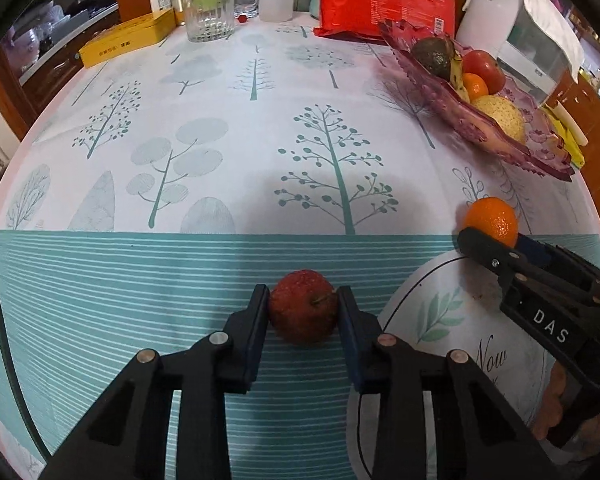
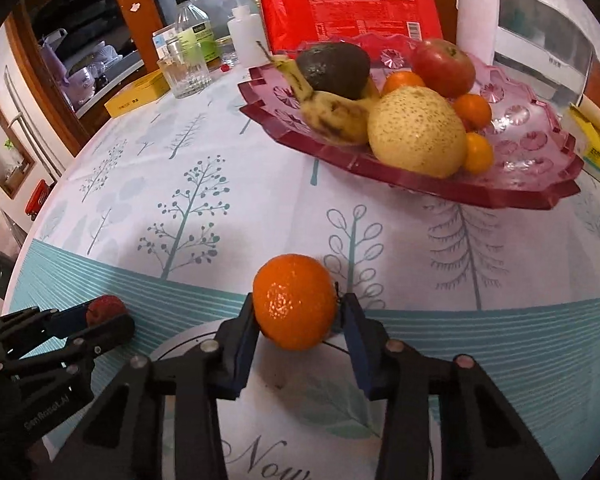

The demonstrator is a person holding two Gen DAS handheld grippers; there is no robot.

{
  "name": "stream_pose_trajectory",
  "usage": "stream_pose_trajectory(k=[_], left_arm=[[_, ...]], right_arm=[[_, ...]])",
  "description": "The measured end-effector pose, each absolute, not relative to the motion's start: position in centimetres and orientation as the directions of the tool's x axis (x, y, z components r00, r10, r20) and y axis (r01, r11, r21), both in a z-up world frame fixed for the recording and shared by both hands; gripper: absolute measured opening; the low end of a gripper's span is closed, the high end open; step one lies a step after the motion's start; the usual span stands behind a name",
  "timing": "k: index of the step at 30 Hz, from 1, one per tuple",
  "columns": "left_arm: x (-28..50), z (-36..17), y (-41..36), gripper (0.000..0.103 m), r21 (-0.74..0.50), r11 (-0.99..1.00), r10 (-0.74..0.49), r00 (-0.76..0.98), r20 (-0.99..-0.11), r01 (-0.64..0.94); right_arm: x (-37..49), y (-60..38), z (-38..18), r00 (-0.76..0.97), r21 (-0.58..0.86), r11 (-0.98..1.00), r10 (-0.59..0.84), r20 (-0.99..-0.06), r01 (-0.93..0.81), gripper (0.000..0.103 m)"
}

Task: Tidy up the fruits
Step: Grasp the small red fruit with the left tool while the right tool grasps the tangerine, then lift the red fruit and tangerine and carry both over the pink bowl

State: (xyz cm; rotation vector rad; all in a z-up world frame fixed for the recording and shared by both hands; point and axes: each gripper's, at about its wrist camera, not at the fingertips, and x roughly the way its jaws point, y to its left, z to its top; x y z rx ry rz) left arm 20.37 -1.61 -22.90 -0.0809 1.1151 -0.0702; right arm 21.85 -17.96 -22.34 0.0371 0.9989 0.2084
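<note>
Red small apple (image 1: 303, 307) on tablecloth (image 1: 220, 120), pinched by left gripper (image 1: 303, 316); orange (image 2: 294, 307) pinched by right gripper (image 2: 296, 320). Both firm, light, round: grip at widest pt. Fruit dish (image 2: 420, 184) beyond.

Home dining room, tree-print tablecloth (image 1: 220, 128), fruit dish (image 2: 540, 152), wooden cabinets (image 1: 8, 92)

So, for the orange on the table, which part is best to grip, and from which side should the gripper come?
Grip the orange across its widest middle, coming steeply down from the near side, as the right gripper does. It is round and sits free on the tablecloth, so pads on opposite flanks should not slip.
</note>
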Motion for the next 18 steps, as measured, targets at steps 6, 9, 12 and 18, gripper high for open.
stream_pose_trajectory(k=[6,9,12,18], left_arm=[[20.4,-22.7,-1.5,0.032,-0.106,0.994,-0.091,0.421,-0.903,-0.014],[20.3,-21.8,-1.7,0.032,-0.098,0.995,-0.084,0.428,-0.9,-0.011],[20.1,-20.7,-2.2,0.032,-0.095,0.996,-0.086,0.441,-0.893,0.003],[20.2,-16.6,-4.3,0.032,-0.094,0.993,-0.115,0.48,-0.869,0.068]], right_arm=[[21.8,-18.4,-22.2,0.517,0.161,0.975,0.219,-0.827,-0.156,0.039],[21.3,-18.5,-21.5,0.527,0.169,0.973,0.228,-0.818,-0.159,0.039],[20.8,-18.7,-20.5,0.538,0.179,0.971,0.238,-0.809,-0.16,0.039],[19.6,-19.8,-17.1,0.57,0.206,0.967,0.256,-0.781,-0.153,0.039]])
